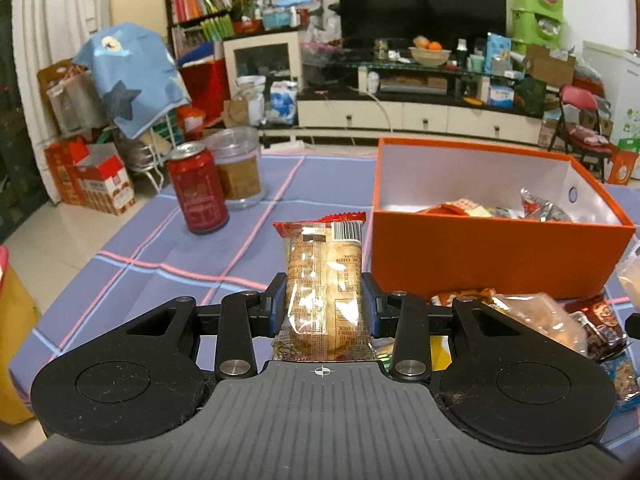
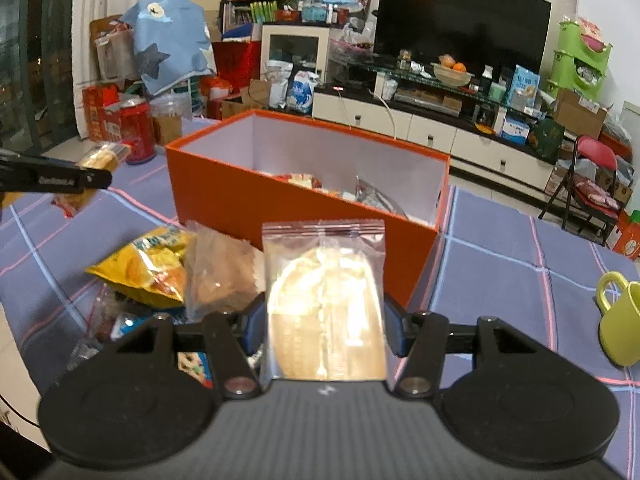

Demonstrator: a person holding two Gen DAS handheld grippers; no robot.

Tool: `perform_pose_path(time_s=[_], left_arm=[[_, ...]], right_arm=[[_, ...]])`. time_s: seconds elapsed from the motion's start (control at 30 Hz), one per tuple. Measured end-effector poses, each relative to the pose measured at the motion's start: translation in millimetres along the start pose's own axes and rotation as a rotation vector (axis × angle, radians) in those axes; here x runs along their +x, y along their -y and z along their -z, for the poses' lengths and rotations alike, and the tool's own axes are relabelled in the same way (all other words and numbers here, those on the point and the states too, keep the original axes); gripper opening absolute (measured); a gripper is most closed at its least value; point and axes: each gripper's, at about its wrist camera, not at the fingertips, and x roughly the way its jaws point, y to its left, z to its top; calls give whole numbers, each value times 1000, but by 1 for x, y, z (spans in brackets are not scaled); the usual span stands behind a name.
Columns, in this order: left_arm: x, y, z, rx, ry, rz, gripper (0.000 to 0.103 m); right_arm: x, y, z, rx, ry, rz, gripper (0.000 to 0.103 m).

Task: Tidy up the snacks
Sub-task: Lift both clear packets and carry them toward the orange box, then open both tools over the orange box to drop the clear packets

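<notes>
You are holding a bread packet [image 1: 324, 280] upright, pinched in your left hand-held gripper [image 1: 324, 300], above the worktop [image 1: 160, 248] left of the orange box [image 1: 480, 248]. Your right hand-held gripper [image 2: 325, 328] is clamping a clear pastry packet [image 2: 325, 304] before that box, beside loose snacks [image 2: 160, 268]. A red can [image 1: 198, 192] is standing well apart.

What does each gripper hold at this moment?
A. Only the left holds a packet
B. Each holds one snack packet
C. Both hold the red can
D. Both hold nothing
B: the left gripper is shut on a barcode packet, the right gripper on a clear packet.
</notes>
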Motion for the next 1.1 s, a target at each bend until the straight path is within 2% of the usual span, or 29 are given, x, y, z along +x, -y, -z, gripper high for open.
perform_pose_path(time_s=[0.27, 0.33, 0.47, 0.6, 0.63, 0.67, 0.7, 0.77, 0.83, 0.93, 0.97, 1.03, 1.1], left_arm=[[-17, 12, -10, 3, 36, 65, 0], [-18, 16, -23, -3, 40, 110, 0], [-7, 31, -62, -10, 79, 151, 0], [38, 57, -110, -14, 61, 188, 0], [52, 65, -117, 8, 47, 198, 7], [65, 72, -123, 27, 26, 202, 19], [74, 77, -125, 45, -1, 193, 38], [70, 76, -122, 60, 4, 193, 40], [55, 64, -112, 47, 39, 212, 59], [28, 36, -84, 6, 53, 215, 61], [20, 26, -71, -12, 45, 206, 61], [9, 7, -47, -53, 22, 196, 61], [2, -6, -26, -91, -2, 201, 61]], right_arm=[[-16, 0, -6, 28, 27, -15, 57], [-20, 6, -14, 56, 47, -26, 57], [-15, 20, -44, 106, 87, -19, 57], [18, 31, -88, 102, 94, 0, 57], [33, 34, -102, 104, 81, -1, 57], [46, 35, -112, 108, 64, 3, 58], [58, 37, -120, 110, 49, 8, 63], [73, 39, -130, 115, 33, 38, 71], [64, 39, -130, 117, 59, 52, 73], [25, 34, -105, 126, 123, 55, 77], [15, 31, -94, 129, 136, 56, 80], [-6, 24, -62, 136, 150, 60, 93], [-19, 19, -35, 144, 132, 79, 93]])
